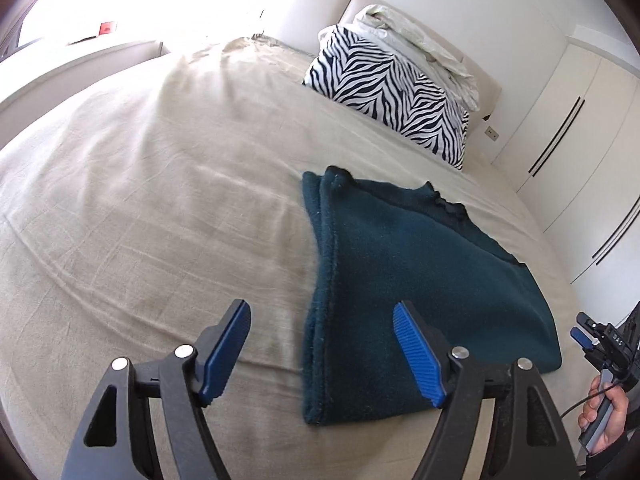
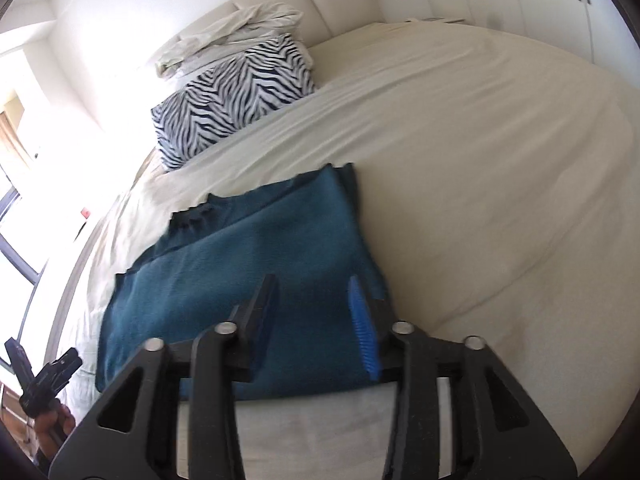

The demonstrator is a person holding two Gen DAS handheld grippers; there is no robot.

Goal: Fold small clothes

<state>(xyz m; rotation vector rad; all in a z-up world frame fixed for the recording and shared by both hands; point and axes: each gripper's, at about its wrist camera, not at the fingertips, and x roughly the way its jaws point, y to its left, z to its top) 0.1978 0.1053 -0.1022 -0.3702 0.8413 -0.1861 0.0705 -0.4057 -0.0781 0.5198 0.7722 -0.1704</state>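
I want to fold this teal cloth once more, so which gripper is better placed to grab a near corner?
Left. The left gripper hangs open astride the teal cloth's near-left folded edge, close to that corner. The right gripper is open too, but over the cloth's middle.

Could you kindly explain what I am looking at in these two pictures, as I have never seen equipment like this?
There is no robot here: a person holds a hand-held two-finger gripper in each hand, and each carries a wide-angle camera looking along its fingers. One picture comes from the left gripper, the other from the right gripper. Both have their blue-padded jaws open and hold nothing. They hover over a bed covered in a beige sheet. On it lies a dark teal garment, already folded over at least once. Near the headboard sit a zebra-print pillow and crumpled white bedding. At the right edge of the left picture, the person's right hand shows.
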